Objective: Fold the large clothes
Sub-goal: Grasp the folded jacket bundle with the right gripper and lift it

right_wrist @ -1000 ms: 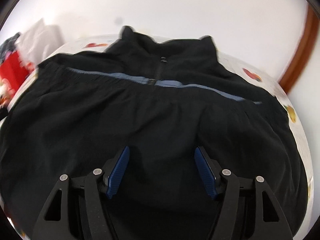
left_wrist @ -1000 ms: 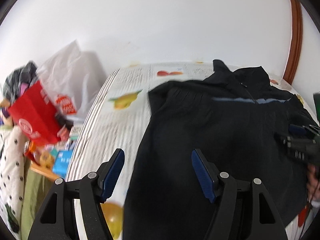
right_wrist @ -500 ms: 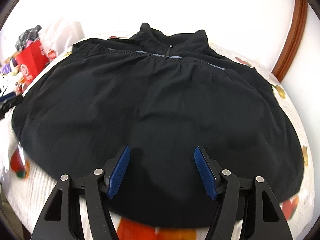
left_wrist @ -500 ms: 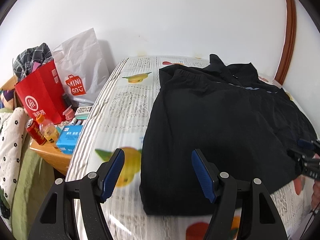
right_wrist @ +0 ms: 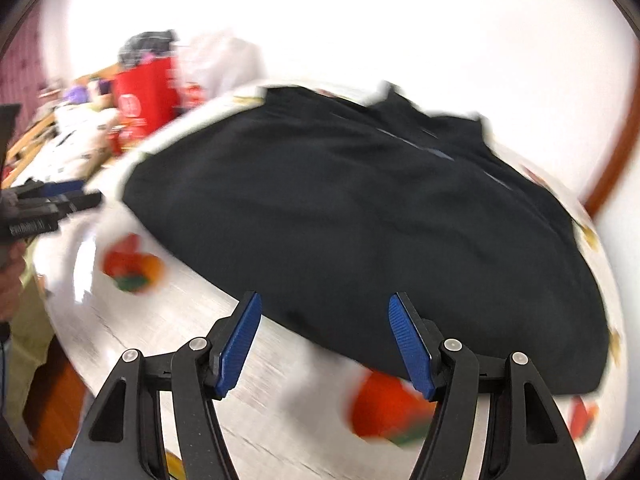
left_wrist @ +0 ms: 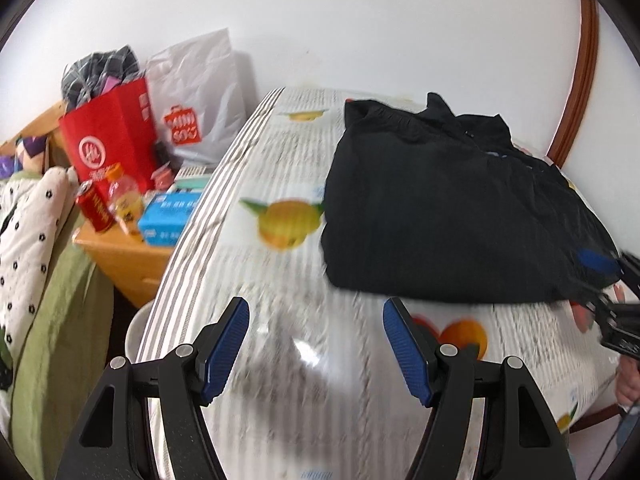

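A black jacket (left_wrist: 448, 208) lies folded on a table covered with a white fruit-print cloth (left_wrist: 288, 160); its collar points to the far wall. It also shows in the right wrist view (right_wrist: 360, 216). My left gripper (left_wrist: 316, 336) is open and empty, above bare cloth in front of the jacket's near left corner. My right gripper (right_wrist: 324, 336) is open and empty, at the jacket's near edge. The right gripper shows at the right edge of the left wrist view (left_wrist: 600, 276), the left gripper at the left edge of the right wrist view (right_wrist: 52, 200).
Left of the table stand a red paper bag (left_wrist: 108, 140) and a white Miniso bag (left_wrist: 196, 100) on a wooden stand (left_wrist: 124, 256) with a blue box (left_wrist: 168, 216), a can and a bottle. A polka-dot fabric (left_wrist: 28, 220) lies at far left.
Both grippers have pulled back toward the near table edge, away from over the jacket. The jacket lies still. Both stay open.
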`<state>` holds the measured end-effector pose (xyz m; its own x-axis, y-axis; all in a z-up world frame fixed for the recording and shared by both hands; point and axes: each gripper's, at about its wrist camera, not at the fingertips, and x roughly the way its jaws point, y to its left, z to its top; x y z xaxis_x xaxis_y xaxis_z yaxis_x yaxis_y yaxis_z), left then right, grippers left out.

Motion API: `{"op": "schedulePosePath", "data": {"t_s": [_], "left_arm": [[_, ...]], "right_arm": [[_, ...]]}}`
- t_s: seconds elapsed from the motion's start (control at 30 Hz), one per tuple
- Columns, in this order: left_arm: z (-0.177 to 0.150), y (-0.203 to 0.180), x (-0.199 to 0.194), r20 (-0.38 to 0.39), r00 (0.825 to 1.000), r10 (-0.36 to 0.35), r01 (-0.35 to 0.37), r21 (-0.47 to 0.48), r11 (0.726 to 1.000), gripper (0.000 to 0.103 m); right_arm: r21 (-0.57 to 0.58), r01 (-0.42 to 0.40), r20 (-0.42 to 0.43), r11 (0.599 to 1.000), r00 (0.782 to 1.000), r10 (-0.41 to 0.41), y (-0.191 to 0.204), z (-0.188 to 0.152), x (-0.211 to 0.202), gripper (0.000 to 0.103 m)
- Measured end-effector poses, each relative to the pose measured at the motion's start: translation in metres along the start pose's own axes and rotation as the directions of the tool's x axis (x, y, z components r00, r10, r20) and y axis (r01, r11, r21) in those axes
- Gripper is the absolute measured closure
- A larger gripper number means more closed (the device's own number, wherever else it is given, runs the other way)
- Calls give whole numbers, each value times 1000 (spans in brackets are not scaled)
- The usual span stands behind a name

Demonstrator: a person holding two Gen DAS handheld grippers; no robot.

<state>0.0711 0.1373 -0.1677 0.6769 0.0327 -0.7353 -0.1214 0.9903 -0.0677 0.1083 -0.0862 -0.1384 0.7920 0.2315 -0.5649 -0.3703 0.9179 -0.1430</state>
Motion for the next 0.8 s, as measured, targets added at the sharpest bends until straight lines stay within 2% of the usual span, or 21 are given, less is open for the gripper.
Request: {"op": "schedulePosePath", "data": {"t_s": [0.13, 0.2, 0.3, 0.47, 0.6, 0.63, 0.67, 0.7, 0.73, 0.77, 0.8], "left_arm": [[-13, 12, -10, -11, 1000, 25, -25, -15, 1000, 36], [-19, 19, -14, -15, 999, 29, -29, -26, 999, 36], [-26, 30, -16, -22, 999, 24, -25, -44, 999, 36], [-32, 42, -17, -20, 1000, 5, -6, -59, 998, 36], [-31, 47, -17, -13, 1000, -28, 27, -86, 996, 36], [-30, 47, -16, -10, 999, -35, 34, -91, 995, 36], [-29, 47, -16, -8, 999, -41, 40, -96, 995, 36], [-28, 47, -16, -5, 999, -47, 46, -100, 994, 36], [-26, 47, -15, -2, 999, -51, 51, -103, 993, 36], [-25, 46, -14, -1, 999, -54, 54, -106, 993, 36], [-23, 45, -13, 0, 998, -60, 59, -108, 992, 36]], "right_arm": [[-108, -34, 48, 994, 998, 39, 49, 27, 26, 35], [-143, -59, 39, 988, 997, 66, 70, 38, 41, 35], [-219, -151, 0, 964, 988, 155, 103, 47, 57, 35], [-361, -134, -14, 923, 990, 138, 150, 50, 70, 34], [-370, -118, -5, 921, 992, 125, 162, 62, 80, 35], [-350, -127, -16, 928, 991, 129, 162, 68, 85, 46], [-335, -141, -25, 932, 990, 140, 161, 72, 88, 60], [-322, -158, -32, 933, 987, 156, 162, 77, 90, 67], [-319, -152, -27, 935, 988, 151, 164, 80, 92, 85], [-318, -127, -13, 940, 992, 129, 164, 83, 92, 93], [-314, -129, -14, 941, 991, 132, 163, 86, 92, 94]]}}
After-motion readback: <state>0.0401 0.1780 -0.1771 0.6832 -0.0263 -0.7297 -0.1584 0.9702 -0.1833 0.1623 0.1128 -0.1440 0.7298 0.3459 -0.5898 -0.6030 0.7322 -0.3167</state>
